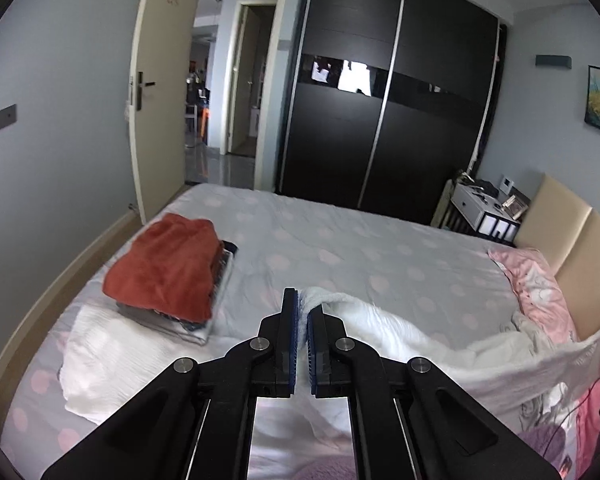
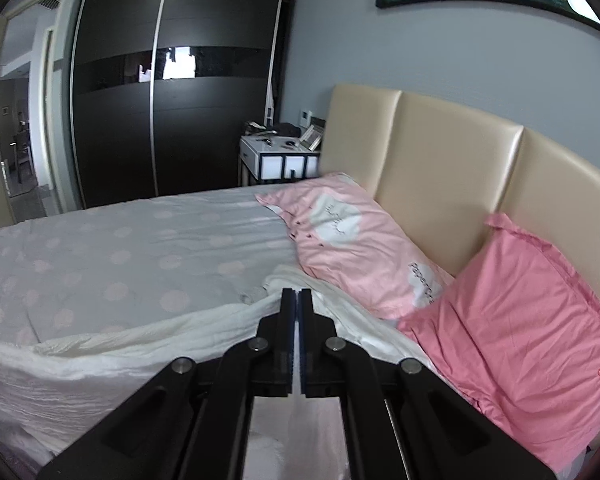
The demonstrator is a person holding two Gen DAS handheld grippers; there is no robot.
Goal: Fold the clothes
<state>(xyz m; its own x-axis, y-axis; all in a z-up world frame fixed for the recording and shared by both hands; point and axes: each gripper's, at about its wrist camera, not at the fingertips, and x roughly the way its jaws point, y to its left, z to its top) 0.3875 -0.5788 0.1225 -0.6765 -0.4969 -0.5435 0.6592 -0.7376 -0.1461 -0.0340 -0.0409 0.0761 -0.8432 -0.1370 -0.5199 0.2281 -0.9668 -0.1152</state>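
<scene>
Both grippers clamped on the white garment: left gripper [image 1: 303,309], right gripper [image 2: 295,300], white garment [image 1: 400,332] stretched between them over the bed [image 1: 340,248]. Fold in progress, I'd say. Farther left: stack of folded clothes [image 1: 168,272], looks done.

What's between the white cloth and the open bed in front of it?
Nothing visible. Both claws, left claw and right claw, pinch the white cloth; the bedspread beyond is bare. The folded pile lies off to the left.
</scene>
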